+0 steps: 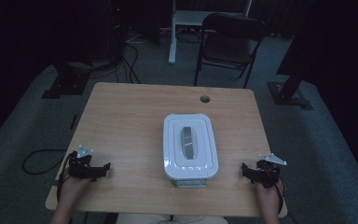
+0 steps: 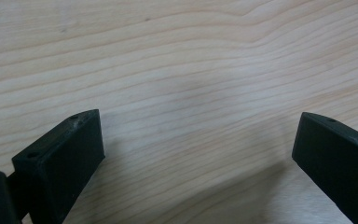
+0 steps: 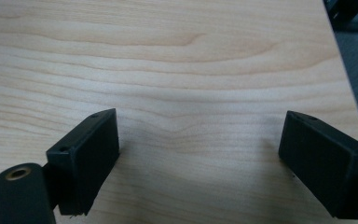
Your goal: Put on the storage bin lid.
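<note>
A white lidded plastic box [image 1: 189, 145] with a grey handle [image 1: 187, 141] on its lid sits in the middle of the wooden table [image 1: 126, 116], nearer the front edge. My left gripper [image 1: 103, 169] rests on the table at the front left, well left of the box. In the left gripper view the left gripper [image 2: 198, 144] is open over bare wood. My right gripper [image 1: 245, 171] rests at the front right, right of the box. In the right gripper view the right gripper [image 3: 200, 140] stands open too, with nothing between its jaws.
A cable hole [image 1: 205, 99] lies near the table's far edge. Beyond the table stand a black folding chair [image 1: 228, 44], a white desk leg [image 1: 172, 32] and dark stands [image 1: 67, 77] with cables on the grey carpet. The table's right edge [image 3: 342, 70] is close to the right gripper.
</note>
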